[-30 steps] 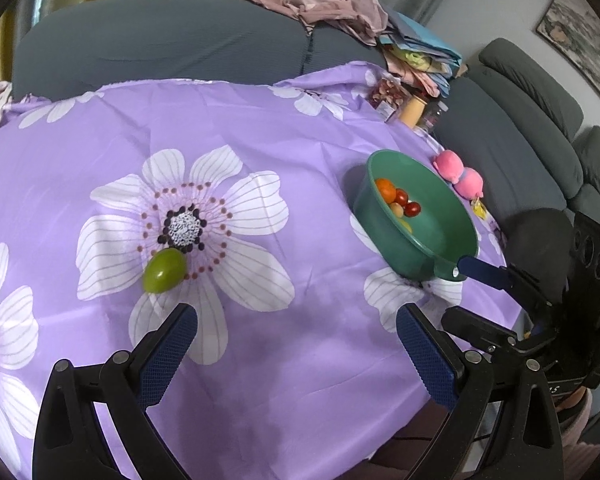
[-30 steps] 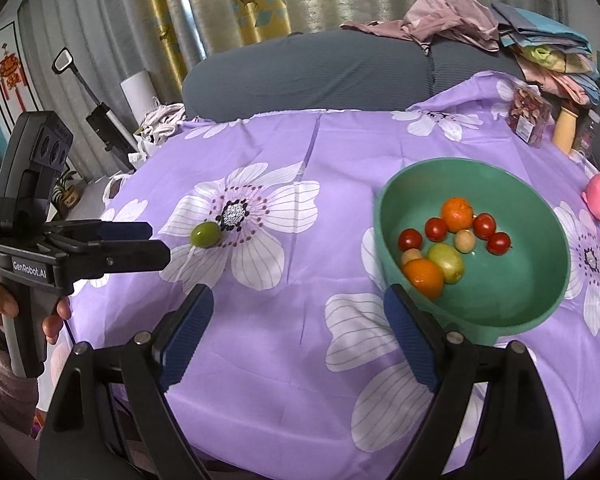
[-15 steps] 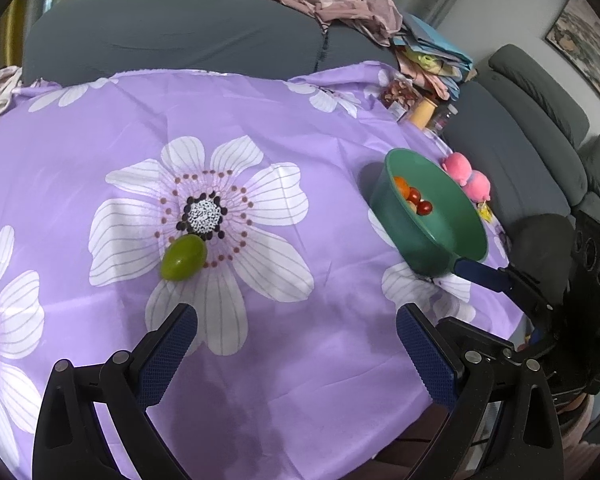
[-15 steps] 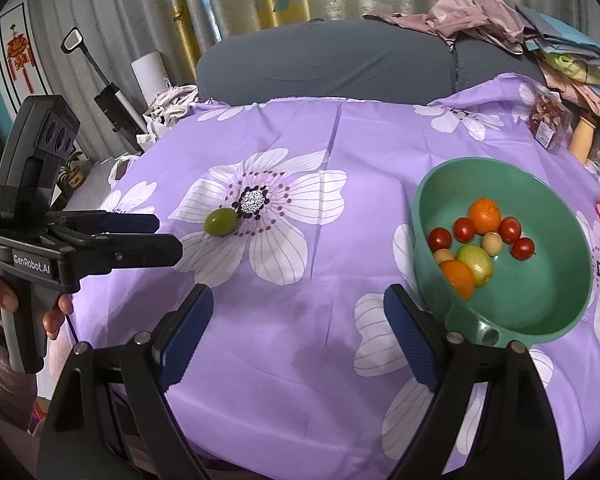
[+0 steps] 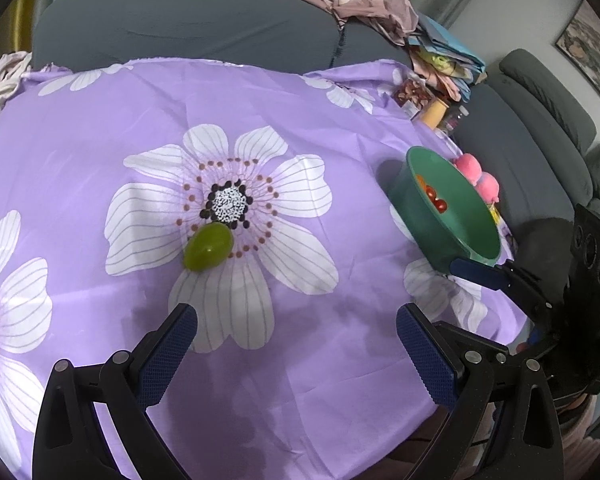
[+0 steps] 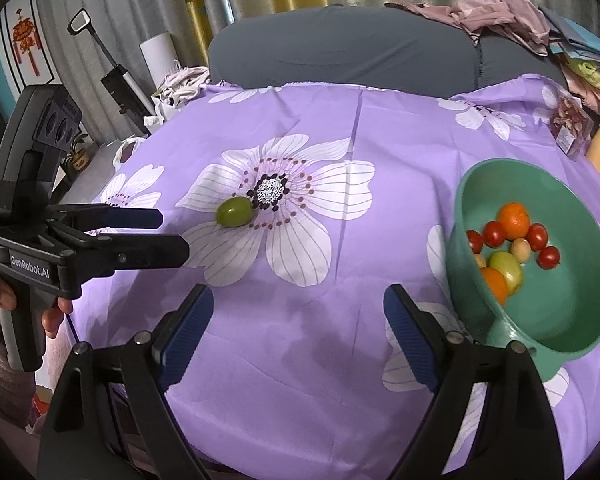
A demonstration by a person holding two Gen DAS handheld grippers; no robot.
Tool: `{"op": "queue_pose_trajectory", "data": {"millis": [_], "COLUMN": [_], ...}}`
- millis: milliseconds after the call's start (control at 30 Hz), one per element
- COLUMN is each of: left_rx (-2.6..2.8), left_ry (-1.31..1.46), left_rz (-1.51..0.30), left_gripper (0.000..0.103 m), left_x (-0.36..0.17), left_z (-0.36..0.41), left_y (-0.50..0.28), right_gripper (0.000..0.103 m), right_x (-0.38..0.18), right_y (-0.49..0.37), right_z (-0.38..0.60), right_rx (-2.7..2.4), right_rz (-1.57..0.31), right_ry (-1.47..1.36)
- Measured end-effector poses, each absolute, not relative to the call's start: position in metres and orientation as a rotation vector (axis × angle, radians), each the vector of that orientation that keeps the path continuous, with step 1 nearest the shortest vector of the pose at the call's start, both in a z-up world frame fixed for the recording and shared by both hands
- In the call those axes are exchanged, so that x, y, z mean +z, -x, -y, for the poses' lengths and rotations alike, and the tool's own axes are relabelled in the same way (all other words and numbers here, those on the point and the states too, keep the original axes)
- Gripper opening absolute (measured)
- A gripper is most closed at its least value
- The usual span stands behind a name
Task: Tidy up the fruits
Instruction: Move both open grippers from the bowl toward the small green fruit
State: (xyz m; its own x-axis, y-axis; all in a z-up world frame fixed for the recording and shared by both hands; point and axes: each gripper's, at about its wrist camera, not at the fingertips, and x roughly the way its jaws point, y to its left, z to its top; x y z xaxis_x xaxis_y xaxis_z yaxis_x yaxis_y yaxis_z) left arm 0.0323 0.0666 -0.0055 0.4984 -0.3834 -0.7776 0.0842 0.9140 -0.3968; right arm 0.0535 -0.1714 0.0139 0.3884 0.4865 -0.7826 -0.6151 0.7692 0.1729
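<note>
A lone green fruit lies on the purple flowered cloth, beside the dark centre of a white flower. A green bowl at the right holds oranges, red tomatoes and a green fruit. My left gripper hovers open above the cloth, short of the green fruit, nothing between its blue pads. My right gripper is open and empty too, between the fruit and the bowl; one fingertip of it shows in the left wrist view by the bowl's near rim.
A grey sofa runs behind the table, with clothes piled on its back. Jars and a snack packet stand at the far right corner. Pink toys lie beyond the bowl. A hand grips the left tool's handle.
Both grippers have moved leftward over the cloth; the green fruit sits nearer the middle of each view and the bowl has slid toward the right edge. Both stayed open.
</note>
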Motion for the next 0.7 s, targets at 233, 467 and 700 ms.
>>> {"op": "queue_pose_trajectory", "data": {"millis": [233, 467, 700], "left_rx": [-0.287, -0.273, -0.262], "left_ry": [0.322, 0.297, 0.285], "left_rz": [-1.027, -1.035, -1.049], "left_gripper": [0.099, 0.099, 0.099], "left_x": [-0.01, -0.012, -0.016], "left_z": [-0.069, -0.076, -0.084], "left_y": [-0.038, -0.044, -0.051], "right_gripper": [0.088, 0.088, 0.088], "right_x": [0.008, 0.002, -0.002], "right_y": [-0.059, -0.066, -0.073], "right_z": [0.163, 0.148, 0.13], "right_rx": [0.705, 0.714, 0.744], "right_rz": [-0.952, -0.962, -0.97], "right_ry": [0.166, 0.187, 0.202]}}
